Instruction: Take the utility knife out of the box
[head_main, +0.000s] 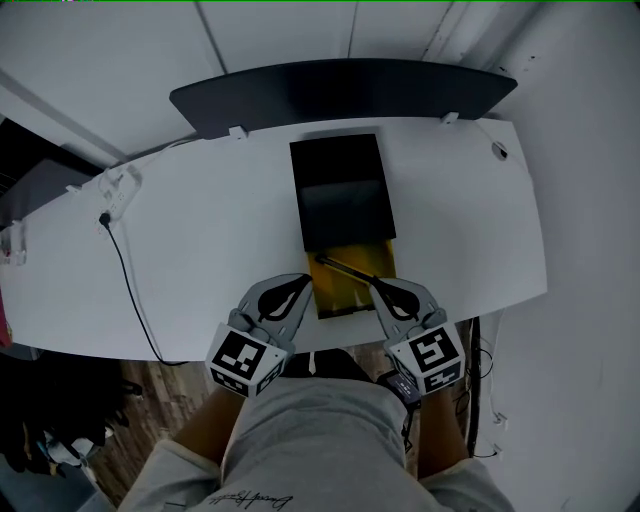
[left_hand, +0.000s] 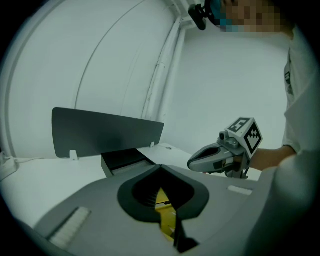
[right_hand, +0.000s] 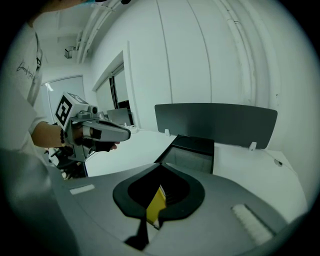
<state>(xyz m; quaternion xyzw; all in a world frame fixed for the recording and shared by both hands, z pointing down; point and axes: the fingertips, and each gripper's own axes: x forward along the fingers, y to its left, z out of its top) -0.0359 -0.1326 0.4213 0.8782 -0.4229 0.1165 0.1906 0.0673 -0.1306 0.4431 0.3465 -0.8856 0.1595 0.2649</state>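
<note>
A black rectangular cardboard box (head_main: 340, 180) lies lengthwise in the middle of the white bench (head_main: 200, 220). Its yellow inner tray (head_main: 338, 300) is drawn out toward the person, and its end is near the bench's front edge. The slim dark utility knife (head_main: 347, 269) lies at a slant across the tray, just in front of the black sleeve.

The left gripper (head_main: 302, 286) hangs at the tray's left wall and the right gripper (head_main: 377, 287) at its right wall, beside the knife's near end. Both pairs of fingers are clenched tip to tip. Yellow shows through the gap behind the tips, but I see nothing pinched.

The likely trouble is that clenched fingers cannot take the knife. If a closed tip presses in, it may push the knife back under the sleeve or wedge it against a wall. The box looks light and nothing holds it down, so a sideways nudge could skid it, or drag the tray toward the edge. A grip on the knife's end only might let it swing and drop.
</note>
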